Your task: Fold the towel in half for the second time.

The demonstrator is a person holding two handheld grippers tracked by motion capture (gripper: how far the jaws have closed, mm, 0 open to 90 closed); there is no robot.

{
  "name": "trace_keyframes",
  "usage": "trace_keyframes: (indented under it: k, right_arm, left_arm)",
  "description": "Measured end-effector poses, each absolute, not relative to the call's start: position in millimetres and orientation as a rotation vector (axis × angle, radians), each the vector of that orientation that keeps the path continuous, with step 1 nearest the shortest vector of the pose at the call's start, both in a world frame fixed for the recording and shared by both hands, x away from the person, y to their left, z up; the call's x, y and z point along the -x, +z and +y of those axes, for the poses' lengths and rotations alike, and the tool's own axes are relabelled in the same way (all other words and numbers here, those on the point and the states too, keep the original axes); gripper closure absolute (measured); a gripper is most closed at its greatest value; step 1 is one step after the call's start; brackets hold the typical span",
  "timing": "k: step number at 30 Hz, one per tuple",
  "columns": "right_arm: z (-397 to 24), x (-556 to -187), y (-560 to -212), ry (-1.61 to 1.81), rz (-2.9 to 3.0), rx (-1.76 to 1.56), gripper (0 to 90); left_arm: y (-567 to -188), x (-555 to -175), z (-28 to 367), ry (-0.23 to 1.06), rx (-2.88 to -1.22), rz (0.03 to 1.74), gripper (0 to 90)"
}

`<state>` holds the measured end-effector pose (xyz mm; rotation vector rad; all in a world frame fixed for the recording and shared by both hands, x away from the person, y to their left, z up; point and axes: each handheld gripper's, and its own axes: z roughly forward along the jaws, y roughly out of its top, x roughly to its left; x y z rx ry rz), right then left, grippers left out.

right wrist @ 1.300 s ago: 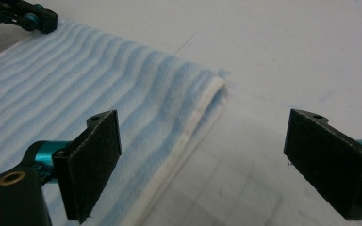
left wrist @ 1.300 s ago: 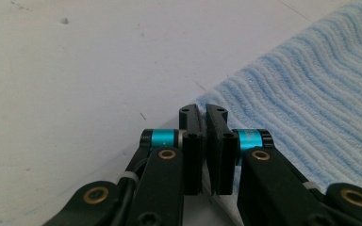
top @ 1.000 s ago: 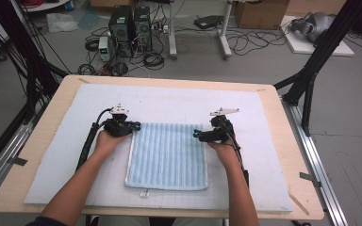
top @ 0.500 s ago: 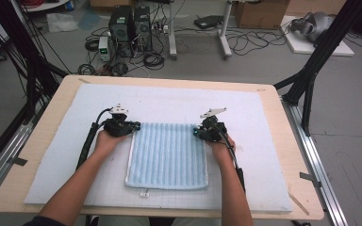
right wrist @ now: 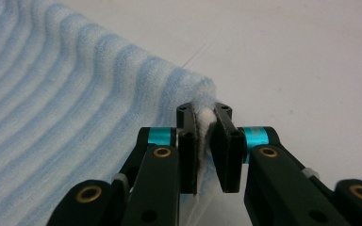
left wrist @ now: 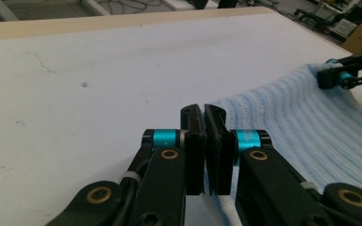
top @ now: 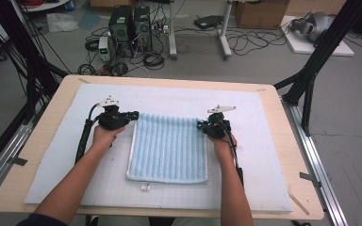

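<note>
Your left gripper (top: 133,114) pinches the far left corner of the blue towel (top: 169,148) on the white mat (top: 264,155). Your right gripper (top: 201,125), jaws just closing, clamps the far right corner.

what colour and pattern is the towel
Pale blue with ribbed white stripes; clearest in the right gripper view.

A light wooden table (top: 42,155) is seen from above, its top almost wholly covered by a white mat (top: 179,96) marked with a faint grid toward the near edge. A blue ribbed towel (top: 169,148) is spread flat on the middle of the mat, its ribs running away from the person. A small white tag (top: 145,187) is found on the mat just beside the towel's near edge.
</note>
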<state>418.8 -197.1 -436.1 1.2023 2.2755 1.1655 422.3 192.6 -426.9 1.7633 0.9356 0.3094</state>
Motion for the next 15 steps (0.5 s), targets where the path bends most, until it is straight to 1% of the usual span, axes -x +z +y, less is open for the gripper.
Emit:
trace_keyframes:
  k: [5, 11, 15]
  right_arm:
    - [-198.4, -409.8, -427.9, 1.205, 2.278, -1.157, 81.5]
    - [-203.0, -390.0, -418.5, 1.253, 2.269, -1.126, 81.5]
    - [-203.4, -375.2, -409.4, 1.269, 2.268, -1.066, 81.5]
  left_arm:
    - [-419.2, -410.4, 197.4, 0.306, -1.724, 0.905, 86.3]
    - [-407.4, -391.6, 200.2, 0.307, -1.713, 0.822, 86.1]
    - [-404.6, -376.4, 203.5, 0.299, -1.693, 0.800, 86.1]
